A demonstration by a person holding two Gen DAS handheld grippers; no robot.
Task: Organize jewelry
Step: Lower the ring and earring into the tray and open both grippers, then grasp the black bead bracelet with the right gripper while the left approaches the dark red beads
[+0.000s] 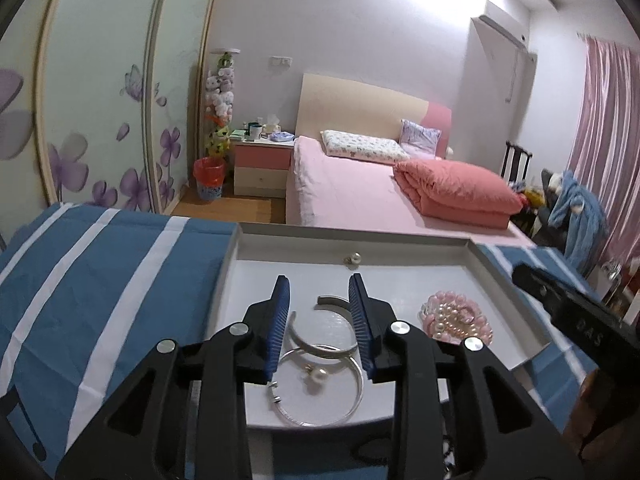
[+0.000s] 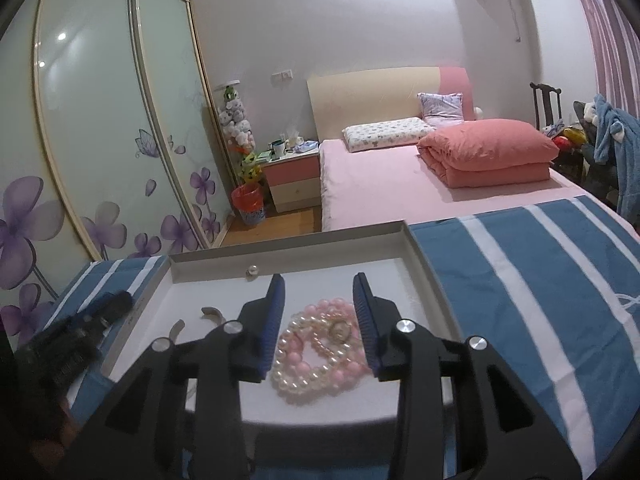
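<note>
A shallow white tray (image 1: 420, 276) lies on a blue and white striped cloth. My left gripper (image 1: 320, 292) is open above a silver open cuff bangle (image 1: 320, 347), a thin silver hoop bracelet (image 1: 352, 400) and a pearl earring (image 1: 316, 376). A heap of pink and white pearl bracelets (image 1: 456, 318) lies at the tray's right. My right gripper (image 2: 319, 290) is open and hangs over that heap (image 2: 320, 352). A small pearl stud (image 1: 354, 258) sits by the tray's far wall and shows in the right wrist view (image 2: 252, 270). The cuff's ends (image 2: 212, 314) show left of my right gripper.
The striped cloth (image 1: 100, 300) spreads to both sides of the tray (image 2: 540, 300). Beyond the table stand a pink bed (image 1: 360, 196), a nightstand (image 1: 262, 168), a red bin (image 1: 208, 178) and a flowered wardrobe (image 1: 100, 100). My right gripper's body (image 1: 576, 316) shows in the left wrist view.
</note>
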